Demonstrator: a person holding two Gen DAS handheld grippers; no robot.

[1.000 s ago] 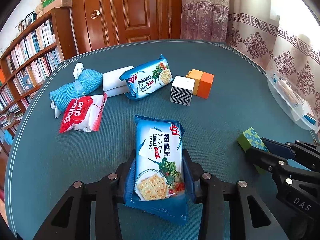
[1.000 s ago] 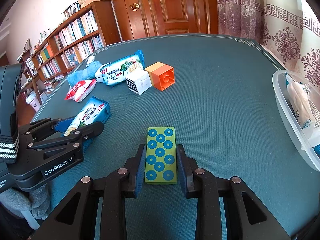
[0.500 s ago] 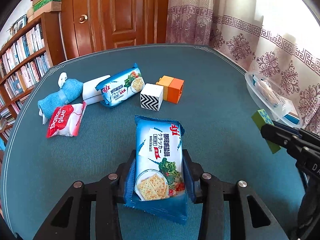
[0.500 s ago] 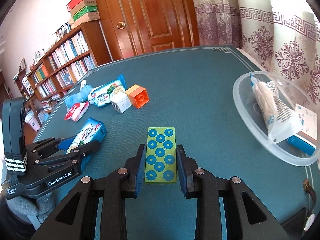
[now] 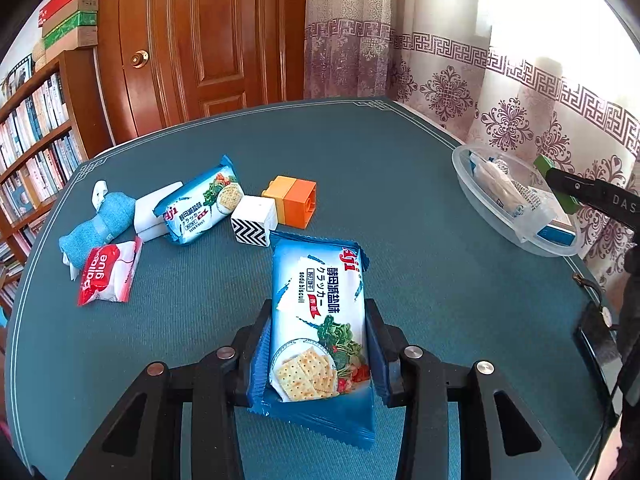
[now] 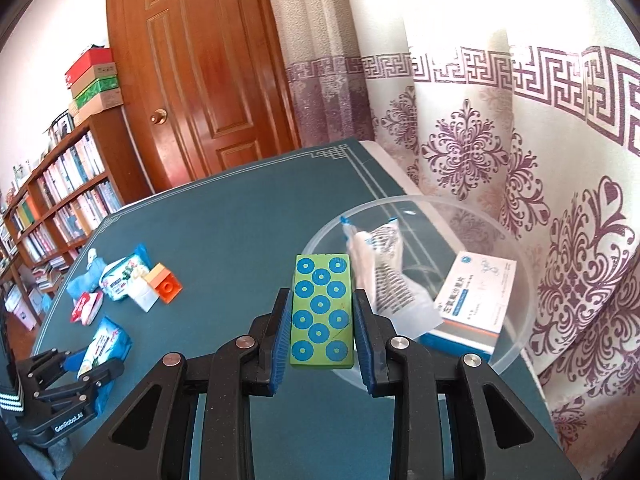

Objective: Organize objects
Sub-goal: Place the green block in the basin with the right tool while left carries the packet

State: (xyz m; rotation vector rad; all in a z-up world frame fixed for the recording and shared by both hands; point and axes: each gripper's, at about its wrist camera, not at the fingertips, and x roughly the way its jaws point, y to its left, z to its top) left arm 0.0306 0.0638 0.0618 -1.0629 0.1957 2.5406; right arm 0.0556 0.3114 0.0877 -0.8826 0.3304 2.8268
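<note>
So the left gripper (image 5: 318, 344) is clamped on a blue soda-biscuit packet (image 5: 318, 320), bottom centre of the left wrist view, held up off the dark teal table (image 5: 400, 208). The right gripper (image 6: 322, 320) is squeezing a green flat block with blue dots (image 6: 322, 312), bottom centre of its own view, and the block sits right at the near rim of the clear plastic round tub (image 6: 516, 340), over its edge. Inside the tub, right side of the frame, there's a white-and-blue medicine box (image 6: 474, 300) and a crinkly clear packet with printed text (image 6: 384, 276).

Left of centre on the table is the leftover pile: a second blue biscuit packet (image 5: 202, 202), a white cube with black zigzags (image 5: 254, 222) touching an orange-and-yellow toy brick (image 5: 294, 200), a red-and-white glue packet (image 5: 106, 274), a rolled light-blue cloth (image 5: 98, 228) and a white box (image 5: 150, 212).
</note>
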